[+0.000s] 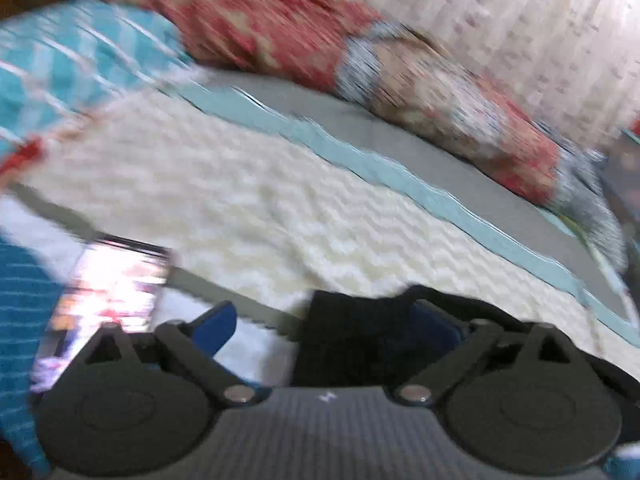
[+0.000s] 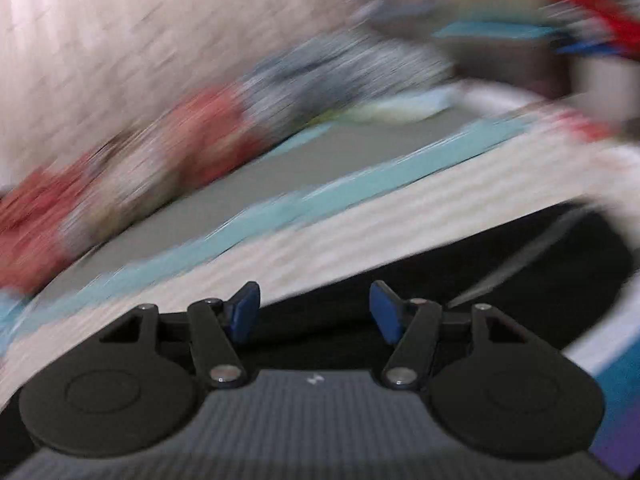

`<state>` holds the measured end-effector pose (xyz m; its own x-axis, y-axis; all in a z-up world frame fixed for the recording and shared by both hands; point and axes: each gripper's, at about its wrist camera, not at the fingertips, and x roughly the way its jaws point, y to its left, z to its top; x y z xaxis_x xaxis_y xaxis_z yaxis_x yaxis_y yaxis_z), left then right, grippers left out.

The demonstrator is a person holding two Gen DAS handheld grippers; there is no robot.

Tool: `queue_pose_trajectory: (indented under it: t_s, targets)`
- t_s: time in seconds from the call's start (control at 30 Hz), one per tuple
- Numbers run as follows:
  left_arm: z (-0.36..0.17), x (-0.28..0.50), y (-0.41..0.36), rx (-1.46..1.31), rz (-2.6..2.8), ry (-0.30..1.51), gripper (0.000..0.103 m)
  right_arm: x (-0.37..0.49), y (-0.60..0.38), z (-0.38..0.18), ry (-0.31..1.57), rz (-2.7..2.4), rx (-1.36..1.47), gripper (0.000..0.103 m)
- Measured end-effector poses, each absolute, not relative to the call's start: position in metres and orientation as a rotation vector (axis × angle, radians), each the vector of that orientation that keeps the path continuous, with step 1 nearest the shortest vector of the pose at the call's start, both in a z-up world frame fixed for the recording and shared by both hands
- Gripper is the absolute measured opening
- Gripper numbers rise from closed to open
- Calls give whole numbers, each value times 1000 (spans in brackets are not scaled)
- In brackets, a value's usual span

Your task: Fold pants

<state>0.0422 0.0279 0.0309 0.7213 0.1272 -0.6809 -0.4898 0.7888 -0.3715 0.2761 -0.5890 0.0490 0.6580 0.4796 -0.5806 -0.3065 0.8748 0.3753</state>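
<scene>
Both views are smeared with motion blur, so detail is thin here. The left gripper [image 1: 332, 328] has its jaws wide apart, and a dark bunch of the pants [image 1: 360, 332] sits right between them, covering the far-side finger; whether the cloth is truly held I cannot tell. A lit phone [image 1: 108, 292] lies just off its left finger, on the cream blanket [image 1: 240, 184]. Over to the right gripper [image 2: 314, 312]: jaws spread, nothing pinched, the pants [image 2: 500, 276] lying flat directly ahead and to its right. The worry is that open left claw: that fabric could slide straight out and the fold would collapse. A wide sweep could also knock the phone, and closing blind risks grabbing blanket along with pant leg
</scene>
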Motion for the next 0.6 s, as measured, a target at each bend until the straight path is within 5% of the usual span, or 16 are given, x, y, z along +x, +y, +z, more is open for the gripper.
queue_pose_trajectory:
  t_s: [0.07, 0.1, 0.23, 0.37, 0.5, 0.6]
  targets:
    - [11, 62, 30, -593, 253, 761, 82, 262, -537, 42, 792, 603, 245, 63]
    - [2, 70, 27, -597, 219, 801, 44, 252, -511, 39, 818, 672, 232, 63]
    - [27, 71, -13, -312, 296, 654, 13, 207, -417, 29, 898, 906, 132, 63]
    - [66, 40, -47, -22, 368, 304, 16, 164, -361, 29, 886, 1105, 1, 64]
    - [16, 83, -37, 54, 472, 581, 47, 153, -324, 1, 963, 1085, -138, 65]
    - [1, 84, -17, -125, 491, 678, 51, 155, -318, 0, 975, 1053, -109, 65]
